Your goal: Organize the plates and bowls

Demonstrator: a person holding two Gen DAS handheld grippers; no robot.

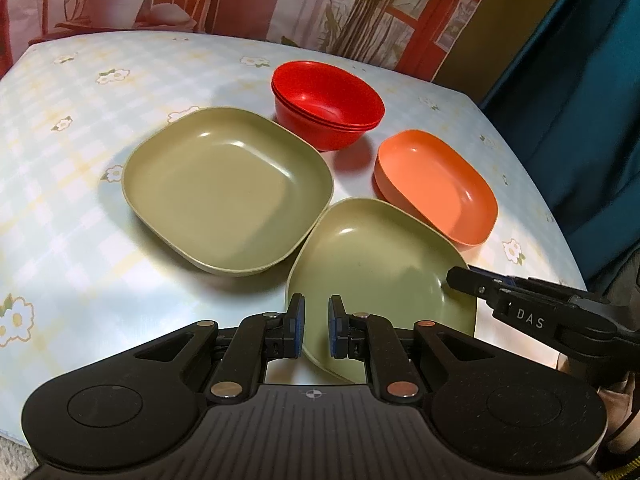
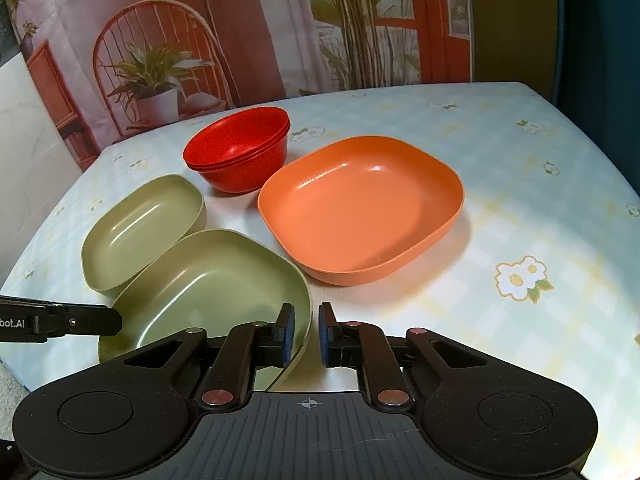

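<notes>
The near green plate (image 2: 208,280) sits on the surface touching the far green plate (image 2: 140,228). The right gripper (image 2: 307,334) straddles its right rim, jaws slightly parted, not clamped. The left gripper (image 1: 316,326) hovers empty at its near edge, jaws narrowly apart.

Floral tablecloth (image 2: 520,208), two green plates (image 1: 228,196), orange plate (image 2: 360,212), stacked red bowls (image 2: 240,152)
</notes>
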